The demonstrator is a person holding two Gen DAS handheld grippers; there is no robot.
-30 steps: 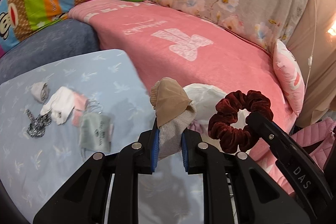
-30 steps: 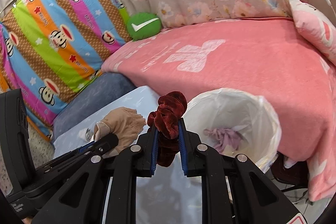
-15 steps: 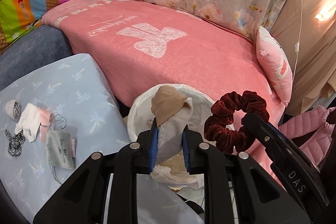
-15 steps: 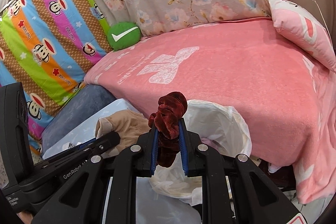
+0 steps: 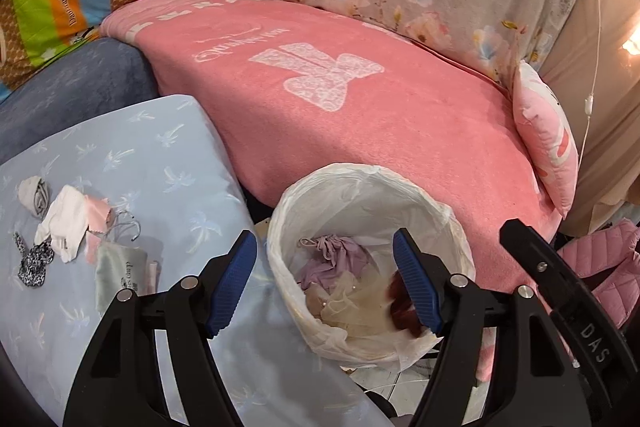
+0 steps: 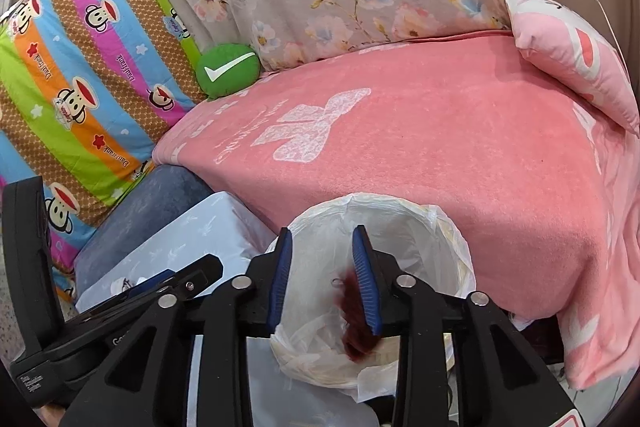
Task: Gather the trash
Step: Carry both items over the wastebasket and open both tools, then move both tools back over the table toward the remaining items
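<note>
The bin with a white liner (image 5: 360, 173) (image 6: 404, 211) stands between the light blue table and the pink sofa. My left gripper (image 5: 326, 269) hangs over it, its jaws opening wide with nothing between them. A purple cloth (image 5: 332, 259) and pale beige fabric (image 5: 350, 305) lie inside the bin. My right gripper (image 6: 323, 273) is over the bin's near side, jaws opening. The dark red scrunchie (image 6: 354, 319) (image 5: 402, 307) is a blurred streak beside and below the right pad, dropping into the liner. The right gripper's body (image 5: 560, 307) shows in the left wrist view.
The light blue table cover (image 5: 168, 163) to the left carries a white cloth (image 5: 66, 221), a grey pouch (image 5: 120, 267), a spotted band (image 5: 34, 265) and other bits. Behind the bin lie the pink blanket (image 5: 360, 115) and a pink pillow (image 5: 548, 147). A pink quilted jacket (image 5: 616, 259) is at right.
Both grippers have opened. The beige-and-grey sock has left the left fingers and the red scrunchie has slipped from the right ones, down into the bin. Both grippers have shifted over the bin.
</note>
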